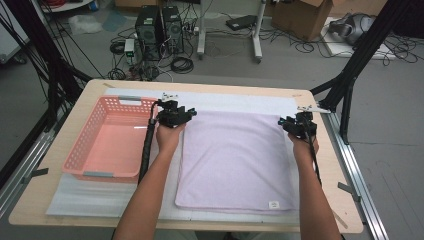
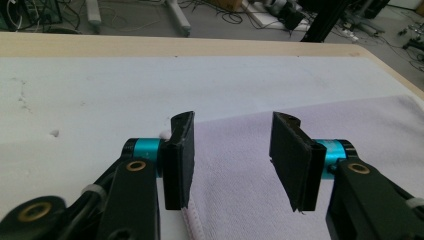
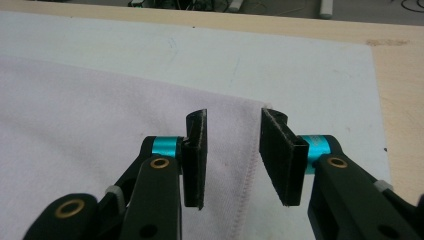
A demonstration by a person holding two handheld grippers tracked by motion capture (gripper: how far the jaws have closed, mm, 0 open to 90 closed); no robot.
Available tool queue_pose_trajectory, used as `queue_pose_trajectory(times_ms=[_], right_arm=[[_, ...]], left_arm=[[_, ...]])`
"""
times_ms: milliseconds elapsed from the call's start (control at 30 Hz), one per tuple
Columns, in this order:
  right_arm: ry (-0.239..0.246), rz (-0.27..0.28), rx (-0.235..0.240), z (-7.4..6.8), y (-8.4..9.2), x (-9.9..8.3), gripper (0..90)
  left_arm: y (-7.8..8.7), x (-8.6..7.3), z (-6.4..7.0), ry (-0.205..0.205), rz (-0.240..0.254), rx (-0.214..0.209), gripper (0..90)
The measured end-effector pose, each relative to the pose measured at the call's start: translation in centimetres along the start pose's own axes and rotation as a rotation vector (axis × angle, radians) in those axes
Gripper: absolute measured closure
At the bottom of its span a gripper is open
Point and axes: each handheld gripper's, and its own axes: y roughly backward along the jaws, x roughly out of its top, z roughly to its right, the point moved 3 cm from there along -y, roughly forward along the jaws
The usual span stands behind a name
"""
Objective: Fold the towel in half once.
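Overhead, the lilac towel [image 1: 235,160] lies flat on the white mat [image 1: 90,197] that covers the wooden table [image 1: 30,200], its long axis running from the person's side toward the far side, with the label corner nearest the person. A pink basket [image 1: 107,137] sits just beside the towel's left edge, so little room is open on that side, while bare mat stretches beyond the far edge and a narrow strip of table runs along the right. Both grippers sit at the towel's far corners: the left gripper [image 1: 172,114] at the far left corner, the right gripper [image 1: 299,124] at the far right one. From the left gripper view, the left gripper [image 2: 232,155] stands parted over the towel [image 2: 350,120], whose hemmed left edge runs under the left-hand pad; nothing is pinched between the pads. From the right gripper view, the right gripper [image 3: 232,152] is likewise parted, its pads free of the cloth, and the towel's [image 3: 90,130] stitched right edge runs between them, the corner just ahead of the tips.
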Motion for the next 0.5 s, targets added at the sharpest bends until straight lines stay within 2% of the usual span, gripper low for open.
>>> queue_pose_trajectory(times_ms=[67, 133, 167, 233, 367, 433, 500], right_arm=[[0.015, -0.006, 0.012, -0.2, 0.6, 0.0, 61.5], [0.024, 0.000, 0.022, -0.3, 1.2, 0.0, 61.4], [0.021, 0.000, 0.030, -0.4, 1.4, 0.0, 61.4], [0.028, -0.008, 0.043, -0.5, 2.0, -0.4, 61.4], [0.020, -0.048, 0.066, -0.7, 3.0, -1.2, 60.6], [0.043, -0.027, 0.075, -1.2, 3.7, -1.5, 62.4], [0.047, -0.031, 0.088, -1.3, 4.2, -1.9, 62.6]], left_arm=[[0.2, -0.6, 0.4, 0.004, -0.027, -0.027, 51.3], [0.3, -0.9, 0.9, -0.011, -0.072, -0.053, 49.8], [0.5, -1.1, 1.3, -0.034, -0.070, -0.058, 49.8], [1.1, -1.3, 1.9, -0.032, -0.017, -0.059, 52.6], [1.8, -1.8, 2.5, -0.037, -0.038, -0.087, 52.8], [2.5, -2.2, 3.0, -0.041, -0.017, -0.105, 52.9], [3.1, -2.7, 3.4, -0.055, -0.019, -0.119, 53.4]])
